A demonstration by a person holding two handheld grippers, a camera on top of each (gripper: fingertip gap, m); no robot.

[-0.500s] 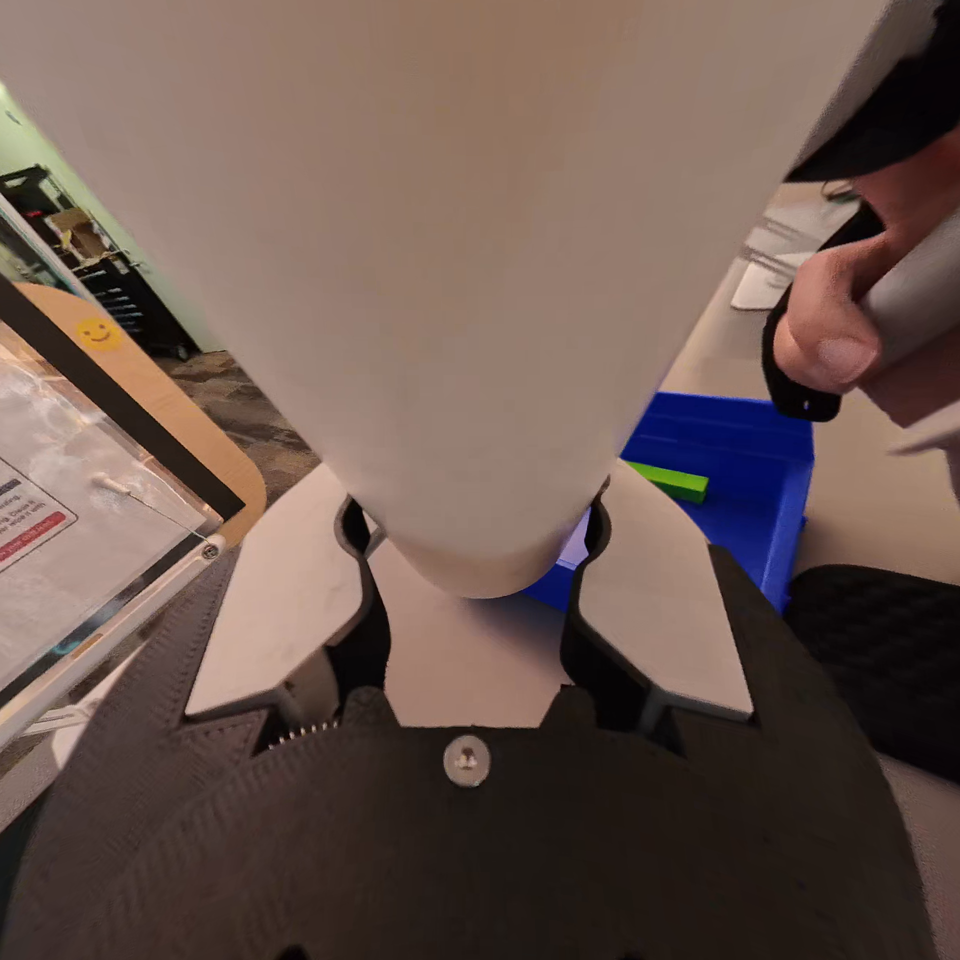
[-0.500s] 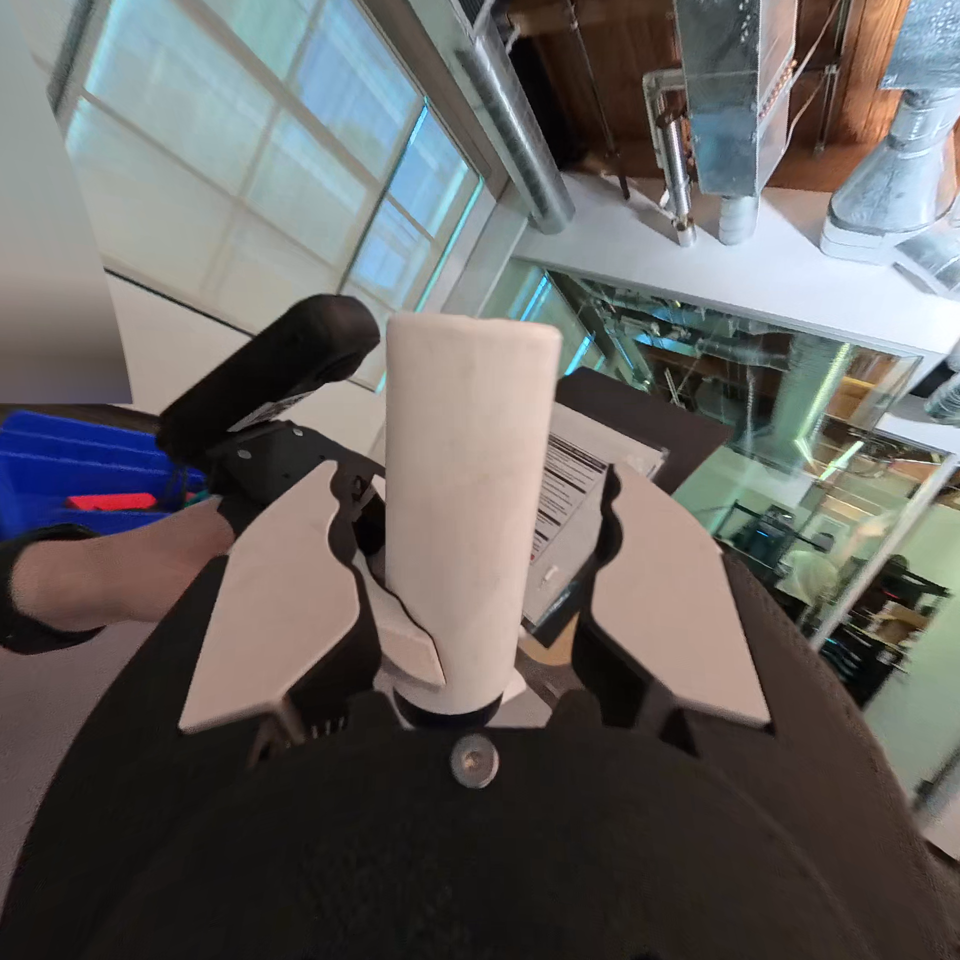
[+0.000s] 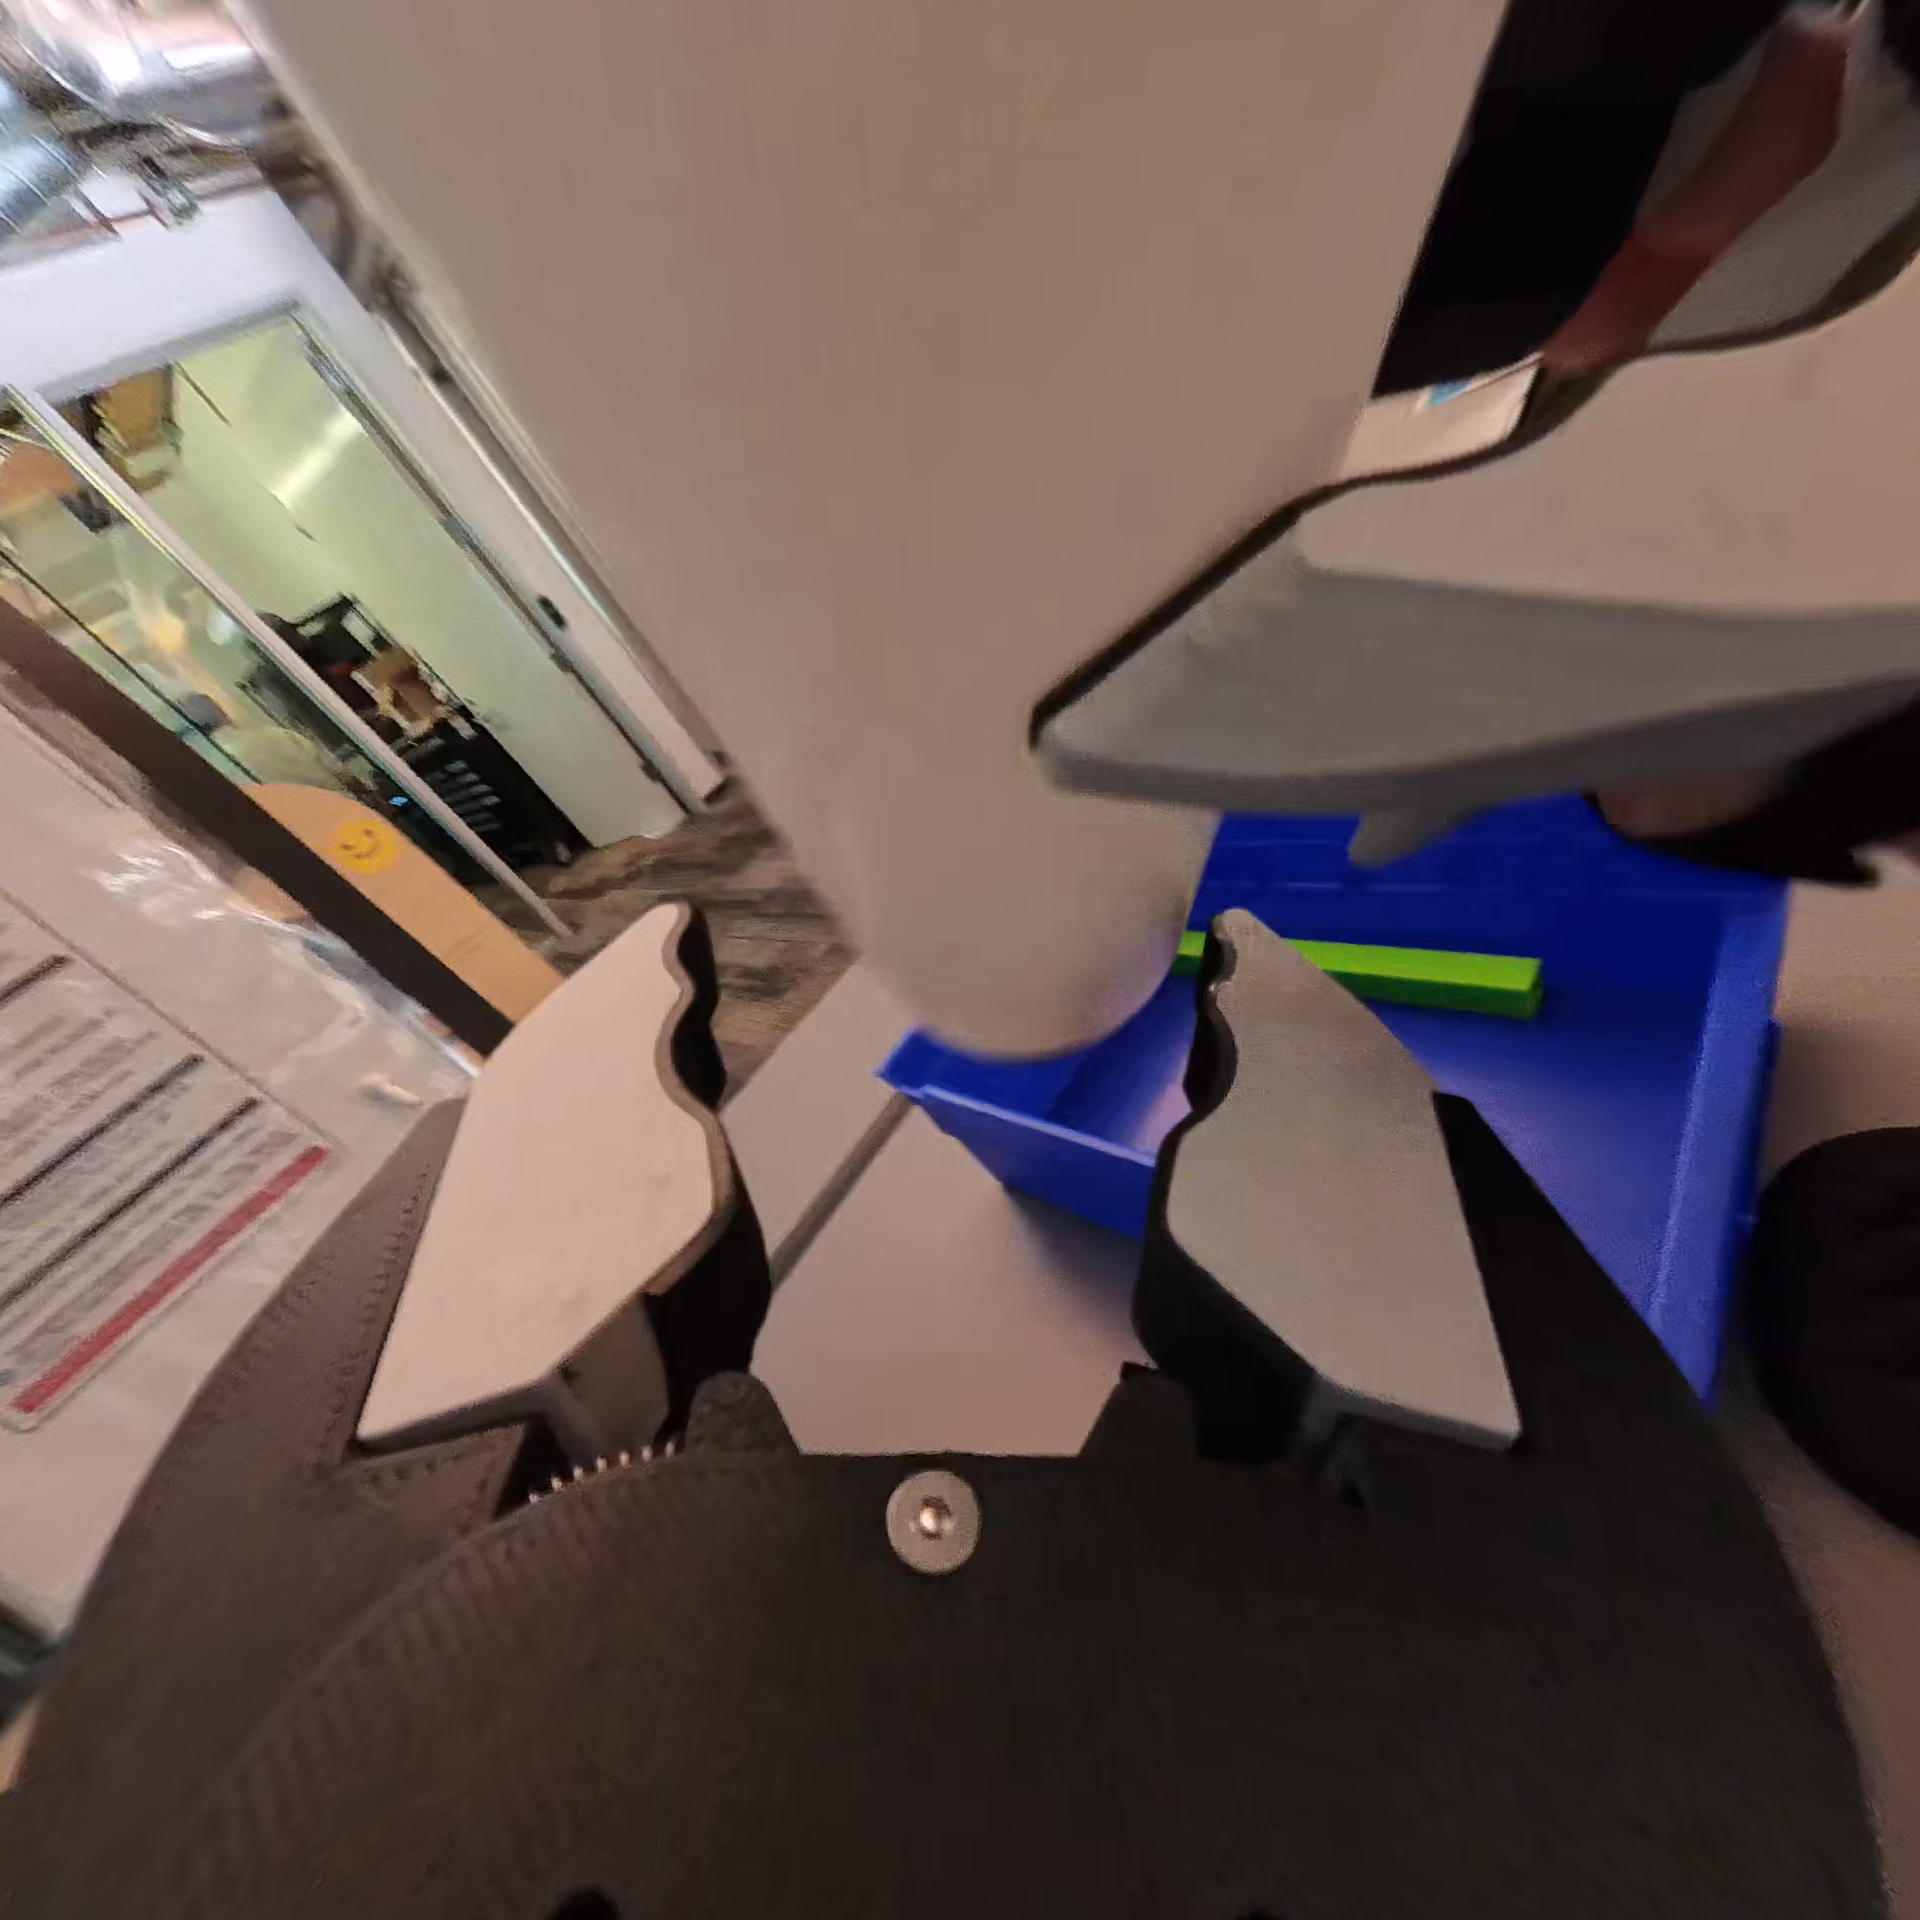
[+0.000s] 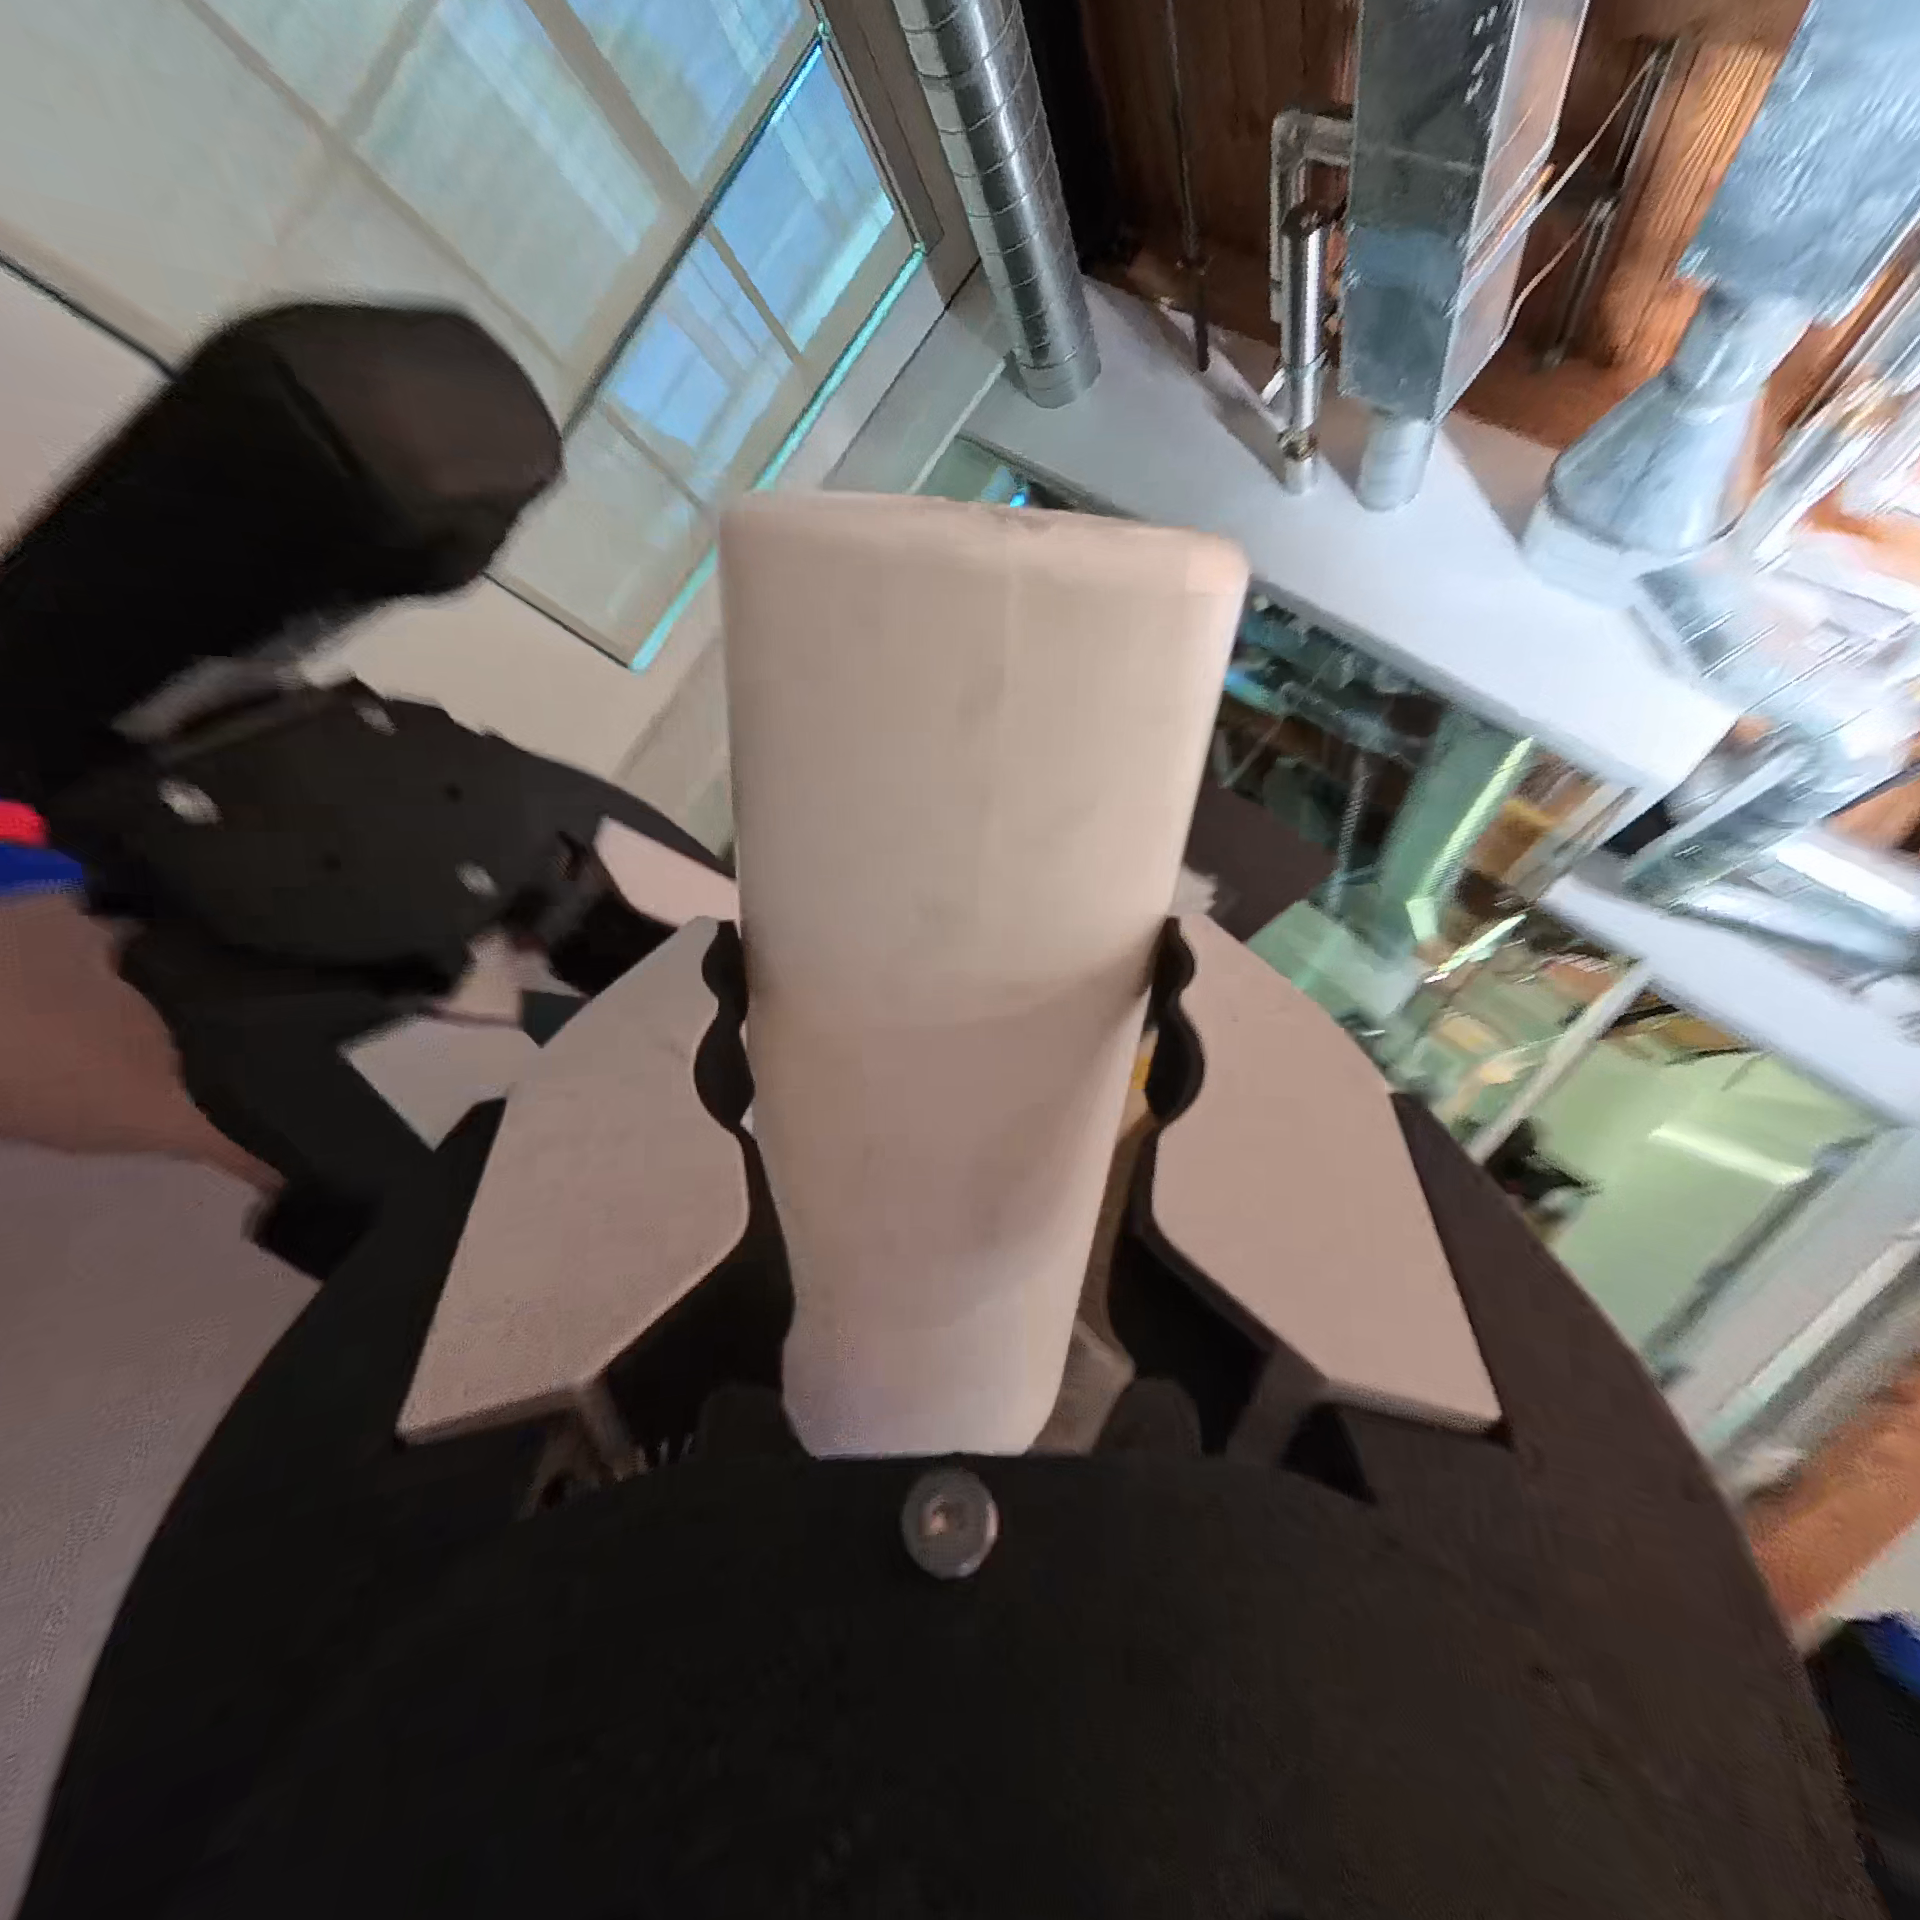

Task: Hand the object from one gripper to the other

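Left wrist view: standing released, the left gripper (image 3: 956,930), jaws spread wider than the rounded near end of the white cylinder (image 3: 831,416) hanging just at their tips. Possibly brushing the right-hand tip; hard to tell through the blur. Clamping onto the cylinder's right side farther up, a grey finger of the right gripper (image 3: 1351,686). Lying far right on the table (image 3: 935,1299), a blue bin (image 3: 1714,1143) holding a green block (image 3: 1382,971).

Judging the step: drawing the released jaws straight back and clear, avoiding any sideways knock against the cylinder's end, and holding the receiving grip firm throughout.

Right wrist view: grasping the cylinder, the right gripper (image 4: 945,935), both fingers pressing its flanks, with the base sitting deep near the palm screw. Rising upright between the fingers, well past the tips, and ending in a flat, slightly rough top. Looking matte, off-white and smooth-sided, likely light and rigid. Blurring at the left, the other gripper's black body.
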